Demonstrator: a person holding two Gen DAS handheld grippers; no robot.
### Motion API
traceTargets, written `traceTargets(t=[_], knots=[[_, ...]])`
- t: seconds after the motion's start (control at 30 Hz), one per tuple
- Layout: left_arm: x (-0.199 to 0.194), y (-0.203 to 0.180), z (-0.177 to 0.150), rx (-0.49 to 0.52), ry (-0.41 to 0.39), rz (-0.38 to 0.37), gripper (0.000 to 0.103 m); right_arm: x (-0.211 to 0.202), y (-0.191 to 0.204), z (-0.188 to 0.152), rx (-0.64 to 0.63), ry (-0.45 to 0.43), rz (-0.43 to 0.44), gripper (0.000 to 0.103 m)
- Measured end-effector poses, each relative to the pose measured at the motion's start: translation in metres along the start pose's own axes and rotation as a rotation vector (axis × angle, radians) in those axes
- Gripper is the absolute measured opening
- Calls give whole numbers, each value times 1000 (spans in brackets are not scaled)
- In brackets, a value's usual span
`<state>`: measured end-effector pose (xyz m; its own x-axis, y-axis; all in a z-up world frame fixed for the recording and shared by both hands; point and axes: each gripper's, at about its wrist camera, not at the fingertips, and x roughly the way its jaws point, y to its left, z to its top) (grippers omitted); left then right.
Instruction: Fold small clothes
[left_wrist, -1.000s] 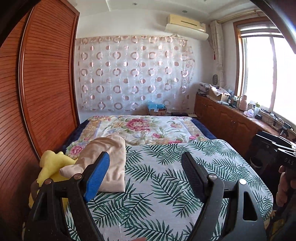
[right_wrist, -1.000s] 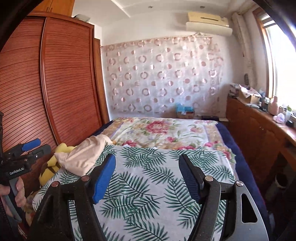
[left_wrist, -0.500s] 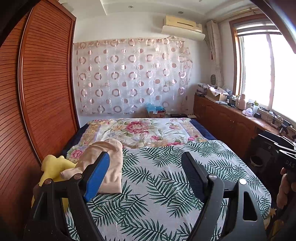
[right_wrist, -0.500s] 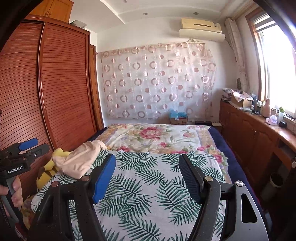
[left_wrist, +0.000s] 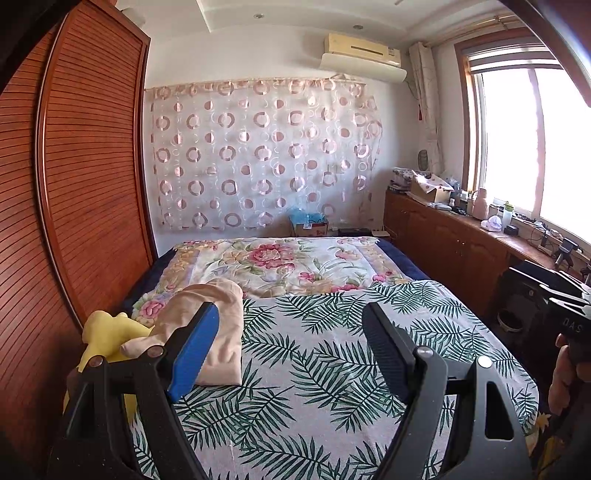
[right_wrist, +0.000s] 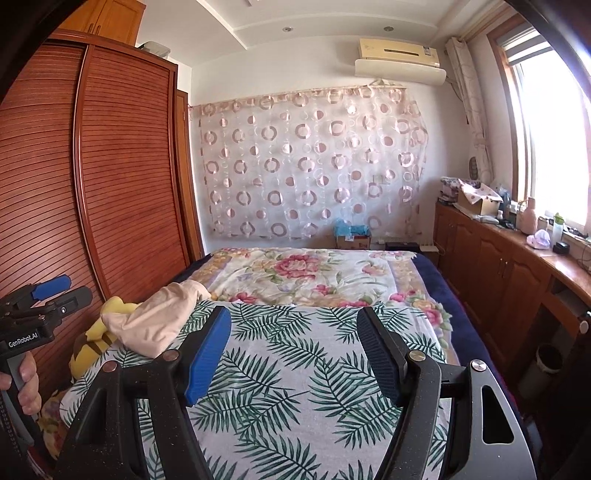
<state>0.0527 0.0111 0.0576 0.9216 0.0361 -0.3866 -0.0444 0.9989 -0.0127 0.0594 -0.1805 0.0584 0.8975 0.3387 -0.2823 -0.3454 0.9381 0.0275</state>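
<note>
A beige garment (left_wrist: 218, 332) lies bunched at the left edge of the bed, on the palm-leaf cloth (left_wrist: 332, 362); it also shows in the right wrist view (right_wrist: 159, 321). A yellow garment (left_wrist: 107, 336) lies beside it at the bed's left edge, seen too in the right wrist view (right_wrist: 92, 339). My left gripper (left_wrist: 290, 325) is open and empty, held above the near part of the bed. My right gripper (right_wrist: 293, 326) is open and empty, also above the near part of the bed. The left gripper's body shows at the left of the right wrist view (right_wrist: 33, 317).
A wooden slatted wardrobe (left_wrist: 74, 184) stands along the bed's left side. A floral quilt (left_wrist: 280, 262) covers the far half of the bed. A wooden cabinet with clutter (left_wrist: 461, 236) runs under the window at right. A bin (right_wrist: 546, 365) stands by the cabinet.
Both grippers have tilted upward and drawn back a little, so more wall and ceiling show. Both stay open; the clothes have not moved.
</note>
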Motion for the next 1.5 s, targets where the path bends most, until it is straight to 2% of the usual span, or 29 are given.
traceTargets(t=[1.5], knots=[[-5,-3,3,7,-2,-4,80,-6,-9,5,-2,-9,-3,72]])
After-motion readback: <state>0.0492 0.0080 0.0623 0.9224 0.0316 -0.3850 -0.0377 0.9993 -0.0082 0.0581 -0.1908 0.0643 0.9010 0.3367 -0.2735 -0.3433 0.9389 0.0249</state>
